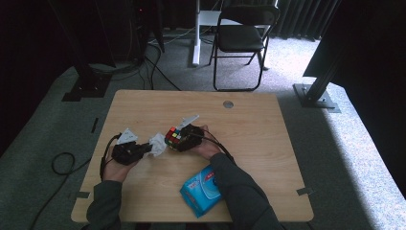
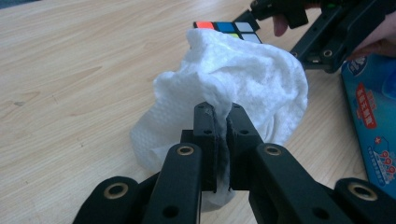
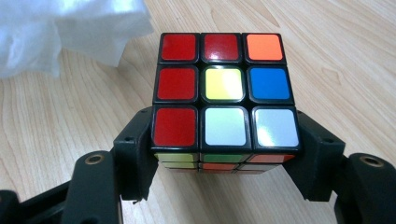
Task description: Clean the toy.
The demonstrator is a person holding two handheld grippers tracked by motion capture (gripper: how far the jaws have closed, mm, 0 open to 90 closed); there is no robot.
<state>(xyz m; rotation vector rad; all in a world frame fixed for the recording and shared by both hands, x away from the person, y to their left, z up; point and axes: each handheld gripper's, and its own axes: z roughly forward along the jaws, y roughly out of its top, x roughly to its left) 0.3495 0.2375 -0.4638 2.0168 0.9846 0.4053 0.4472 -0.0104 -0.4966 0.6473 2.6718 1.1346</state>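
Left gripper (image 2: 222,109) clenched on a crumpled white wet wipe (image 2: 233,79), right gripper (image 3: 224,156) clamped on a scrambled, colour-stickered puzzle cube (image 3: 224,93), held just right of the wipe over mid-table. Risky: thin pinch (only a fold caught) could slip loose under rubbing; cube could twist between pads; blue wipes packet (image 1: 203,190) near, right, liable to snag.

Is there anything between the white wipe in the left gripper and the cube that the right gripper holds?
Nothing visible. The white wipe, pinched in the left gripper, lies right beside the cube held in the right gripper; only bare table shows around them.
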